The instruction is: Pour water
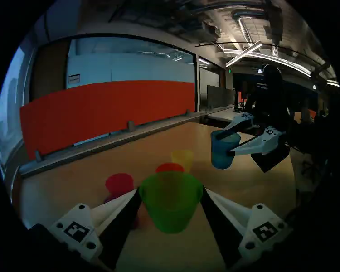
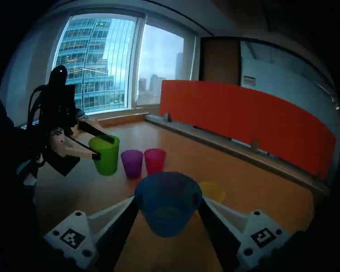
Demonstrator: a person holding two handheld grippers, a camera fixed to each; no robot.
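Observation:
My left gripper [image 1: 170,192] is shut on a translucent green cup [image 1: 171,208], held upright above the wooden table [image 1: 242,181]. Across the table, my right gripper [image 1: 223,144] holds a blue cup [image 1: 222,152] upright in the air. In the right gripper view, the right gripper [image 2: 167,199] is shut on that blue cup [image 2: 167,206], and something pale shows at its bottom. Farther off to the left, the left gripper [image 2: 102,146] grips the green cup [image 2: 105,156].
On the table stand a pink cup [image 1: 119,182] [image 2: 154,159], a purple cup [image 2: 132,163], an orange cup [image 1: 169,168] and a yellow cup [image 1: 182,158] [image 2: 211,191]. An orange partition [image 1: 106,106] lines the table's far edge. Windows [image 2: 97,63] are behind.

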